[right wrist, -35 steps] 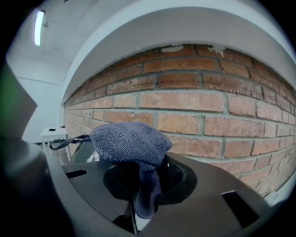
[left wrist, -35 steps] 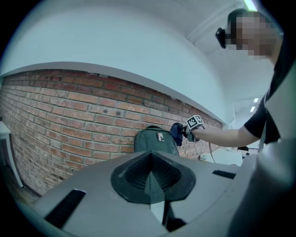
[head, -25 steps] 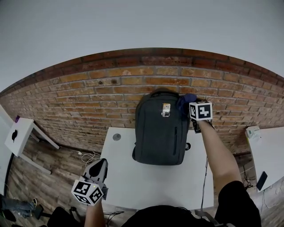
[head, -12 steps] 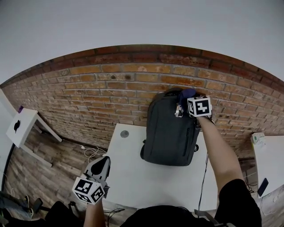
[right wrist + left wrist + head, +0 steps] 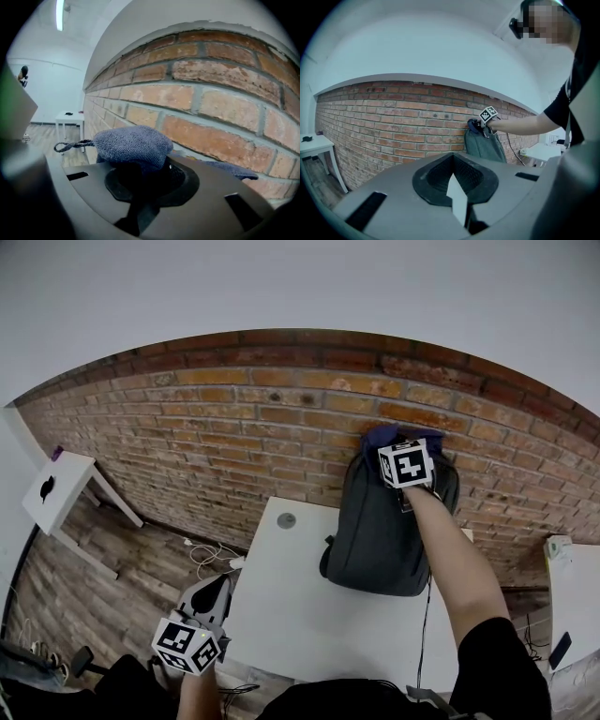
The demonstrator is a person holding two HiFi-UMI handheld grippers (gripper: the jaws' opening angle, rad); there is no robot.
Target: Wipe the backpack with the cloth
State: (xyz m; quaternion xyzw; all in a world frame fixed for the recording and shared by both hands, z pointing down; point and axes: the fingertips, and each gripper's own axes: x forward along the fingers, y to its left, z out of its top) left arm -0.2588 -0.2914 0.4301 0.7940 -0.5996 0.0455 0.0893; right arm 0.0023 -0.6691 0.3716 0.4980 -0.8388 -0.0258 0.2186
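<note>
Head view: a brick wall is seen behind the worktop, where the backpack is stood right of centre. The cloth, grasped in the right claw, has been carried from the pack's upper right corner onto its top edge. The left claw is kept clenched and empty at lower left.

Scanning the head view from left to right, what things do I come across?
side table → left gripper → round disc → backpack → white table at the right edge
</note>
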